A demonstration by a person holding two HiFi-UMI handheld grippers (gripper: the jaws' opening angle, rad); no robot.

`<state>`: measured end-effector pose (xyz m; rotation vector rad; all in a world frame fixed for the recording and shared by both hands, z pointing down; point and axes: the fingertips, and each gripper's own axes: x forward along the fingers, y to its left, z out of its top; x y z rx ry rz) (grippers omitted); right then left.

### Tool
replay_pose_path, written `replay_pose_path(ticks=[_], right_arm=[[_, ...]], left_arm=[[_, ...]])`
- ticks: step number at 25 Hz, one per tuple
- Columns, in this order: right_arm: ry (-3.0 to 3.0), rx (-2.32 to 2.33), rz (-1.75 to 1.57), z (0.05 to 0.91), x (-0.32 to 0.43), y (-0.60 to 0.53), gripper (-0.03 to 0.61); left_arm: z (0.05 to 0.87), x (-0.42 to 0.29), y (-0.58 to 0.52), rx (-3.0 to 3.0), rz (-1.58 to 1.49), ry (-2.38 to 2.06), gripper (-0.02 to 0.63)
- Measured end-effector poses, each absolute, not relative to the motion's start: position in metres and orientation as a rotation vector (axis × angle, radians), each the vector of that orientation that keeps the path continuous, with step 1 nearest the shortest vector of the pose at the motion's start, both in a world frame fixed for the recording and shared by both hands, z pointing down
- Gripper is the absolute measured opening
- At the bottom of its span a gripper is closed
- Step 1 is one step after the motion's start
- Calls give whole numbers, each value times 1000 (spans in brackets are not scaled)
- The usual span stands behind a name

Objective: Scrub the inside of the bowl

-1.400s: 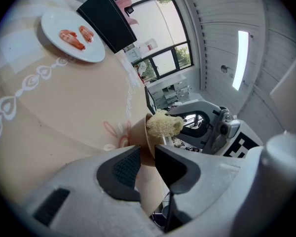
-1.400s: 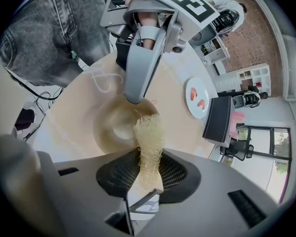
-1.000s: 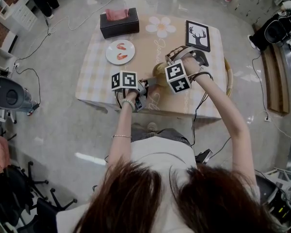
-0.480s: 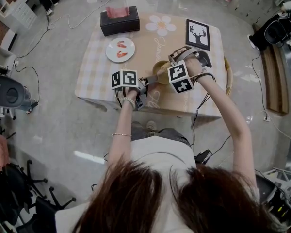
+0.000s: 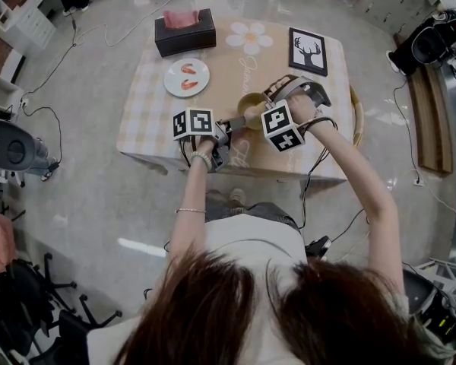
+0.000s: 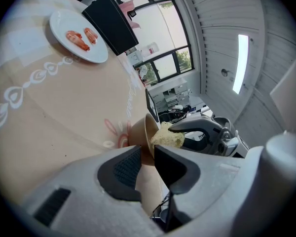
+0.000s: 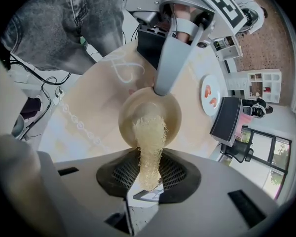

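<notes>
Jaws clamped: left gripper [image 6: 148,153] on tan round bowl [image 6: 137,134] rim; right gripper [image 7: 149,177] on pale fibrous scrubber [image 7: 150,132], apparently mid-scrub; next, circle the inner wall.

Over the table [image 5: 148,109] the left gripper [image 5: 234,122] meets the bowl's [image 5: 248,103] near rim — the right gripper [image 5: 264,103] reaches in from the other side.

Glossy grey floor [image 5: 83,204], white shelving [image 5: 19,17], large windows [image 6: 160,21]
</notes>
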<state>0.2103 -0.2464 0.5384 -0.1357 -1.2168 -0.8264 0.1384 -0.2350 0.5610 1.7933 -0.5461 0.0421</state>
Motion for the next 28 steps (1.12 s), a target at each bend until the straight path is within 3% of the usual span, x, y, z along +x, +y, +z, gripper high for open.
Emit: replay_pose_path(ticks=[28], right_arm=[[-1214, -175, -844, 537, 207, -216, 95]], left_arm=[[560, 138, -232, 1778, -5, -558, 86]])
